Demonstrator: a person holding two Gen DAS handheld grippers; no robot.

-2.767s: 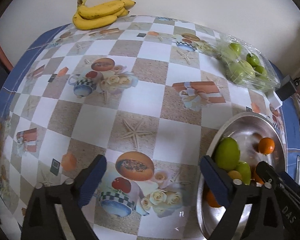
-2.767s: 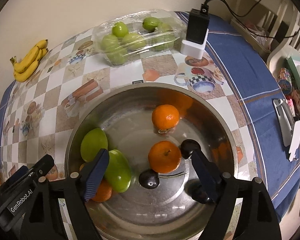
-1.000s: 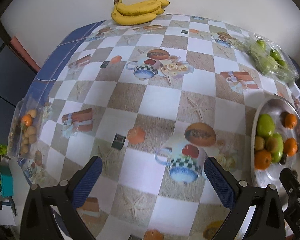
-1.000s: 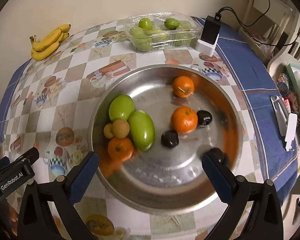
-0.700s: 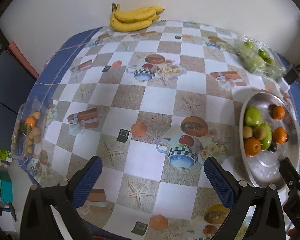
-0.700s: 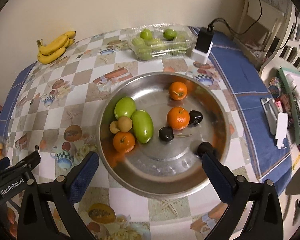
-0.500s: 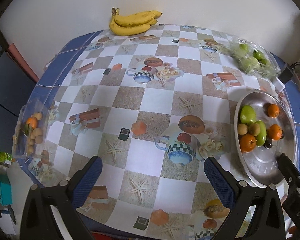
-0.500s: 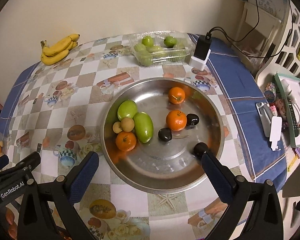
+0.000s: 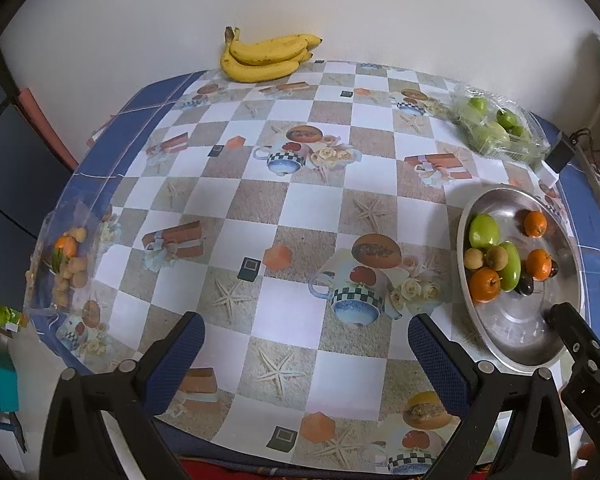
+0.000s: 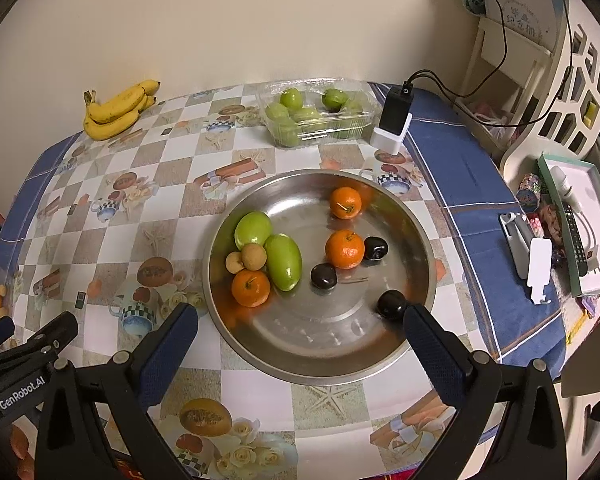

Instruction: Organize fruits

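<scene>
Your right claw [image 10: 300,344] hangs wide and empty above the near rim of the steel bowl [image 10: 422,240]; your left claw [image 9: 306,344], equally wide and empty, hovers over bare checked worktop [image 9: 260,208]. Just off your right claw's right finger lies a dark plum [image 10: 391,304], round on a sloping wall, likely to roll if nudged. Ahead, mandarins [image 10: 344,249] and green mangoes [image 10: 283,261] crowd together; a careless reach could scatter them. Farther off, the clear fruit tray [image 10: 320,114] and bananas [image 10: 116,110] sit near the worktop's far edge.

Charger [image 10: 396,120] on patterned tablecloth [image 9: 260,192]
</scene>
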